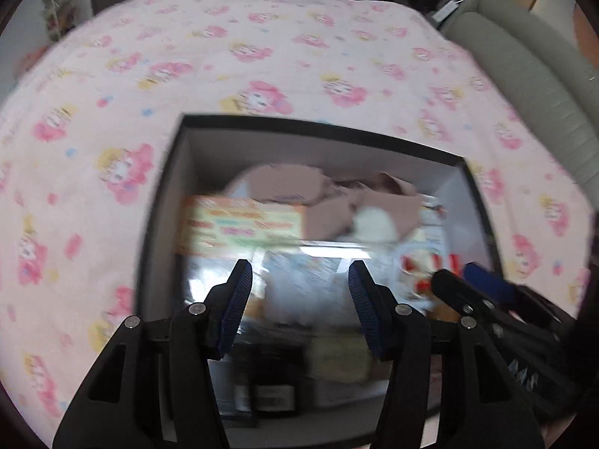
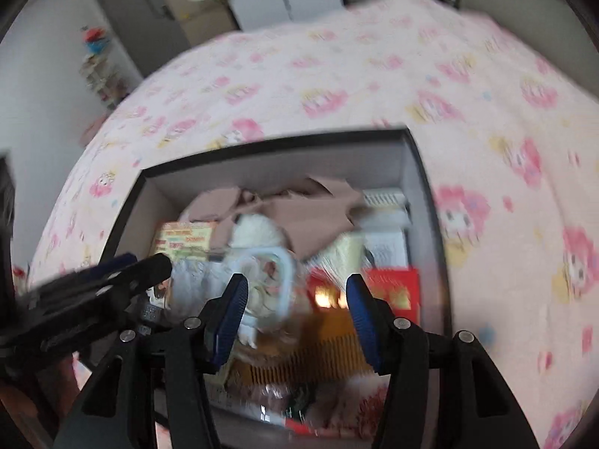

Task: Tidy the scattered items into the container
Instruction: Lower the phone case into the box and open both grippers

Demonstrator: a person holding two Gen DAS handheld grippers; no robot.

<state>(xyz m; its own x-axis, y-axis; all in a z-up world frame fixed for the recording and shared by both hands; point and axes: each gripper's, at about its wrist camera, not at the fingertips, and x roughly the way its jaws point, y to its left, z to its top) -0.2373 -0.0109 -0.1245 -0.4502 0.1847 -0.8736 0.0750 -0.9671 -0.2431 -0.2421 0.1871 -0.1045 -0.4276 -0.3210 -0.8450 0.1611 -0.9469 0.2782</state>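
Observation:
A dark-rimmed box (image 1: 322, 129) with pale inner walls sits on a pink flowered cloth (image 1: 112, 93). It holds several items: brown torn cardboard (image 1: 325, 209), a yellow printed packet (image 1: 243, 224) and a white fluffy thing (image 1: 374, 224). My left gripper (image 1: 299, 280) is open and empty above the box. My right gripper (image 2: 295, 292) is open and empty above the same box (image 2: 411, 138), over a clear lidded tub (image 2: 265, 280), a red packet (image 2: 393, 288) and an orange comb (image 2: 318, 359). Each gripper shows at the side of the other's view, the right one (image 1: 468, 284) and the left one (image 2: 123, 273).
The flowered cloth (image 2: 486, 112) spreads on all sides of the box. A grey-green padded chair (image 1: 531, 86) stands at the far right. Doors and a shelf with toys (image 2: 101, 67) are behind the table.

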